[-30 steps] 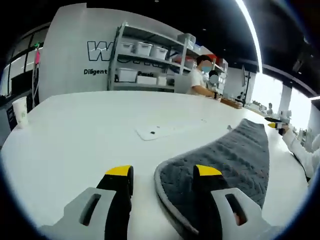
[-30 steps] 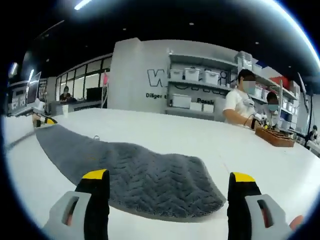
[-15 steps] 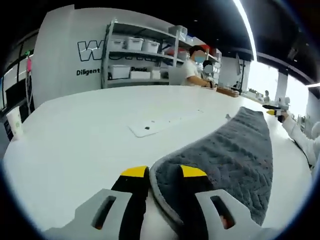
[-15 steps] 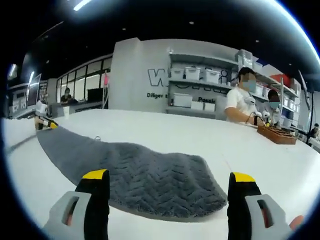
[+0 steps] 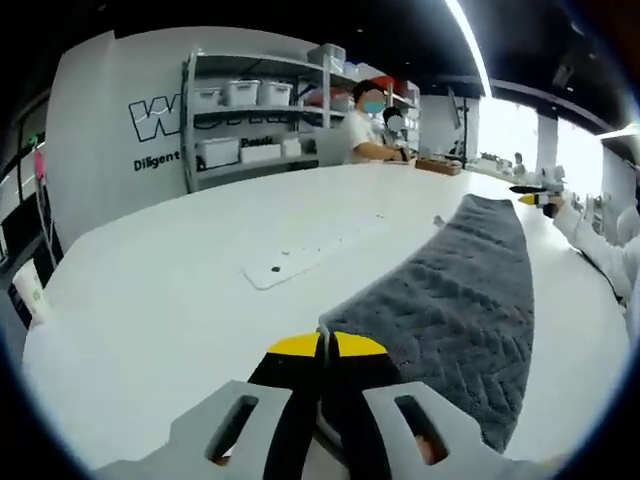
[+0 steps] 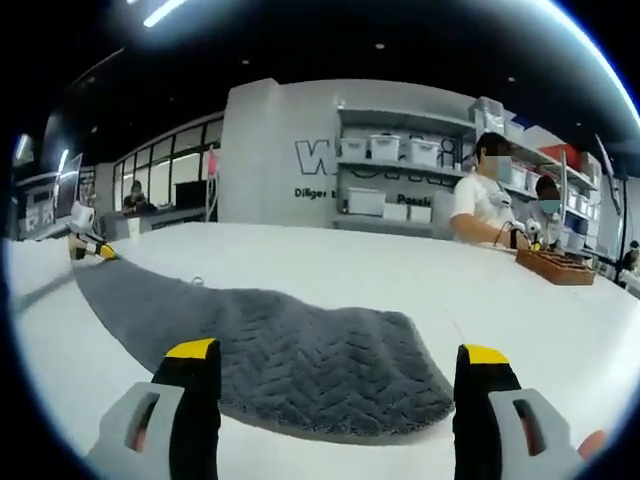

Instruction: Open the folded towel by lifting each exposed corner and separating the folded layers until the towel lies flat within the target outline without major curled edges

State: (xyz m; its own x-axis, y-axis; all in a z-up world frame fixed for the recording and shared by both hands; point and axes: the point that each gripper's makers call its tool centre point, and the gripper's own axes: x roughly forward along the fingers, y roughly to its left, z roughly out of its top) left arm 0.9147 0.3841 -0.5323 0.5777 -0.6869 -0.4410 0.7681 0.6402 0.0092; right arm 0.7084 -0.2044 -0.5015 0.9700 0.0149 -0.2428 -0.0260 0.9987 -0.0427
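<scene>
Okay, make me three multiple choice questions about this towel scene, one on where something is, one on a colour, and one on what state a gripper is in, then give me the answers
1. Where does the towel lie?
A. On the white table
B. On a shelf
C. On the floor

2. What colour are the tips of the right gripper?
A. Red
B. Yellow
C. Blue

3. How does the left gripper stand?
A. Wide open above the towel
B. Shut on the towel's near corner
C. Shut on a cup

Answers:
1. A, the grey towel lies stretched across the white tabletop in both views.
2. B, both jaws end in yellow caps in the right gripper view.
3. B, in the left gripper view its jaws meet with the towel's edge pinched between them.
</scene>
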